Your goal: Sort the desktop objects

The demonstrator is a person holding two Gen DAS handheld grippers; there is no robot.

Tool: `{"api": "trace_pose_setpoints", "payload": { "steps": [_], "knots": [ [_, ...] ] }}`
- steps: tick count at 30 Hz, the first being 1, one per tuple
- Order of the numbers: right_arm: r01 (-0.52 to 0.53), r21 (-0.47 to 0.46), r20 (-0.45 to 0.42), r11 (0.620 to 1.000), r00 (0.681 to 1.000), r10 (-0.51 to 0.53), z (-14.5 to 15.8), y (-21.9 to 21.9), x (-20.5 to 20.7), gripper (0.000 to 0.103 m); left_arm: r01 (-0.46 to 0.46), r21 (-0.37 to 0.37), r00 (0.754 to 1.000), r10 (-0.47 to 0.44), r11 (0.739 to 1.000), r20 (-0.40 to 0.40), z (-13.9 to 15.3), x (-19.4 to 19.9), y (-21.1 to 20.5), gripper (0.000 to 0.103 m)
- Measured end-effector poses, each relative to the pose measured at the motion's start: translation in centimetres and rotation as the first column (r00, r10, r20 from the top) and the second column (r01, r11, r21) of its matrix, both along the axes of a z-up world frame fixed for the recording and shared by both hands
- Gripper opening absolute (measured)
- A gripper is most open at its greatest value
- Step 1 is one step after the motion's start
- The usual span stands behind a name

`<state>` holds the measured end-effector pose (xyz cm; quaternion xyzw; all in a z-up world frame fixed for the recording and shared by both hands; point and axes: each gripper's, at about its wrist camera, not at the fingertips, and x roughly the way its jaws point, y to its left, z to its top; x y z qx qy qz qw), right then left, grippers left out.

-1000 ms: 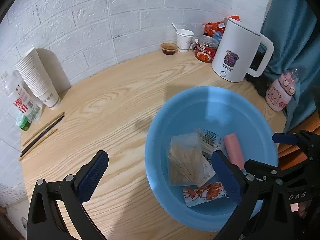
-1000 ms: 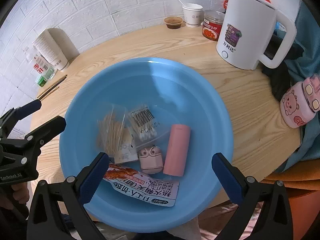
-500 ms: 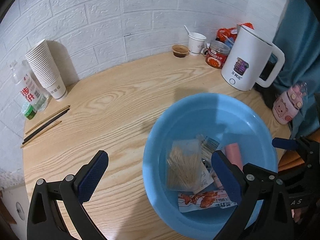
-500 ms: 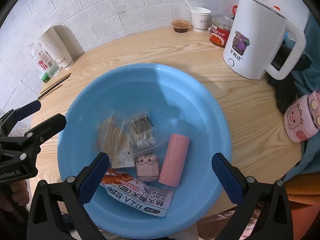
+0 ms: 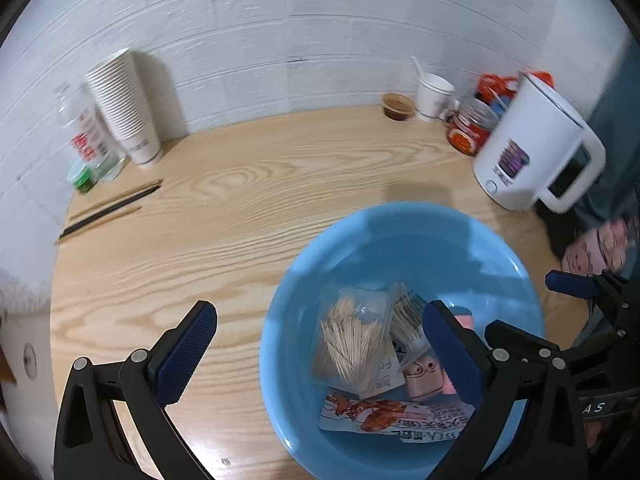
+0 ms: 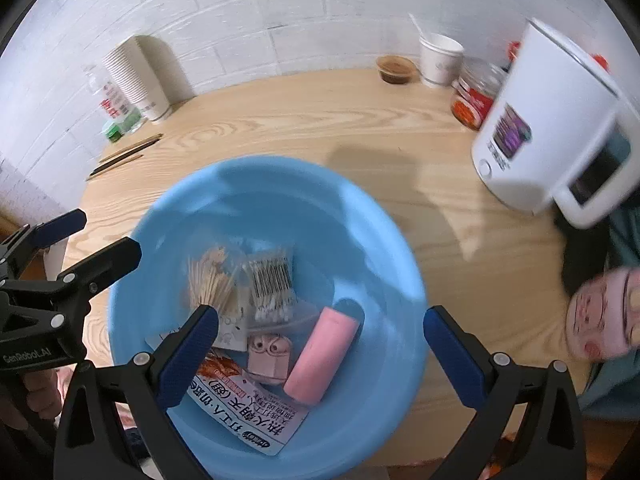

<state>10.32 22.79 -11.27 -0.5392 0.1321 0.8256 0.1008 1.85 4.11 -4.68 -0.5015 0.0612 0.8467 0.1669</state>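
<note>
A blue basin (image 5: 400, 240) (image 6: 280, 200) sits on the round wooden table (image 5: 240, 200) near its front edge. Inside lie a bag of toothpicks (image 5: 352, 340) (image 6: 212, 280), a pack of cotton swabs (image 6: 272, 284), a pink cylinder (image 6: 324, 354), a small pink earbud case (image 6: 266, 358) and a snack packet (image 5: 392, 416) (image 6: 248, 412). My left gripper (image 5: 320, 348) hangs open above the basin's left rim, empty. My right gripper (image 6: 320, 352) is open over the basin's front half, also empty.
A white kettle (image 5: 532, 152) (image 6: 552, 120) stands at the right. A pink bear bottle (image 6: 600, 312) is at the far right edge. Paper cups (image 5: 128, 108), a water bottle (image 5: 88, 140) and chopsticks (image 5: 112, 208) sit at the left. A cup, sauce dish and jar line the back wall.
Both grippers have pulled back and risen, so the basin sits lower in both views and more of the wall shows. The basin's contents have not moved.
</note>
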Motion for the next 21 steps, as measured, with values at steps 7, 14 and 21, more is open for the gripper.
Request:
{"api": "trace_pose_setpoints", "payload": {
  "steps": [7, 14, 21],
  "knots": [
    [-0.106, -0.042, -0.010, 0.993, 0.994, 0.106, 2.0, 0.4, -2.8, 0.103, -0.124, -0.009, 0.992, 0.124, 0.992, -0.028, 2.3, -0.7, -1.1, 0.103],
    [-0.173, -0.024, -0.025, 0.985, 0.985, 0.172, 5.3, 0.1, -5.3, 0.103, -0.210, 0.009, 0.975, 0.211, 0.978, -0.064, 5.1, -1.8, -2.1, 0.103],
    [-0.217, 0.035, -0.038, 0.975, 0.975, 0.219, 6.8, -0.7, -6.7, 0.103, -0.234, 0.010, 0.969, 0.234, 0.972, -0.080, 5.8, -2.3, -2.4, 0.103]
  ]
}}
